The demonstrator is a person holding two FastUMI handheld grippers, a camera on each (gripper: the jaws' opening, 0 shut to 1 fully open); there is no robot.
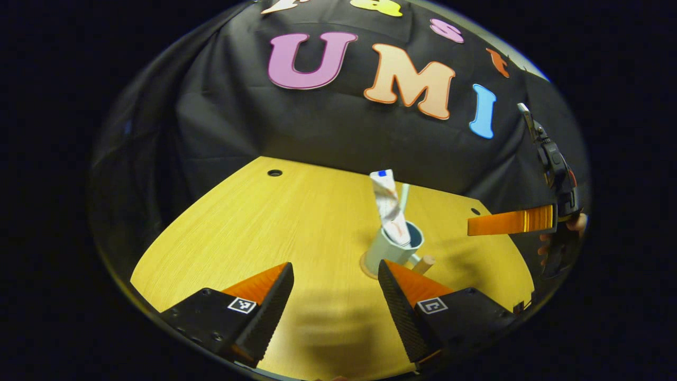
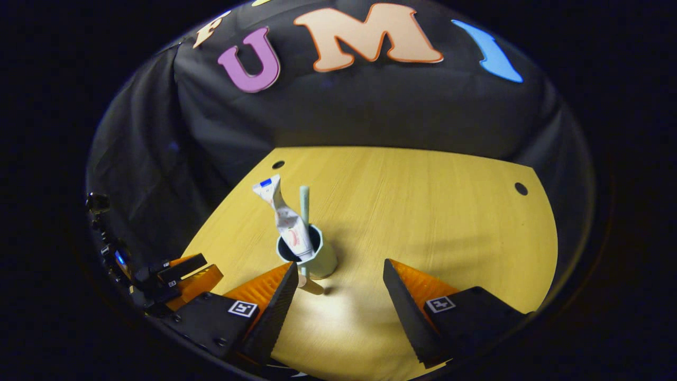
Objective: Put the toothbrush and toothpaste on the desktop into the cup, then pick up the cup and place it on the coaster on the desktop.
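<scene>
Wooden desktop (image 1: 296, 222) carries the cup (image 1: 389, 248) upright on its coaster (image 1: 366, 266). Both your grippers gape empty; the left gripper (image 1: 336, 291) sits nearer, cup ahead-right.

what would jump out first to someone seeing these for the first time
Probably the pale cup standing on a coaster mid-desk, with a toothpaste tube and toothbrush sticking up out of it. Next, the left gripper and right gripper, both with fingers spread open, short of the cup and holding nothing. The yellow wooden desktop glows against the dark booth.
</scene>
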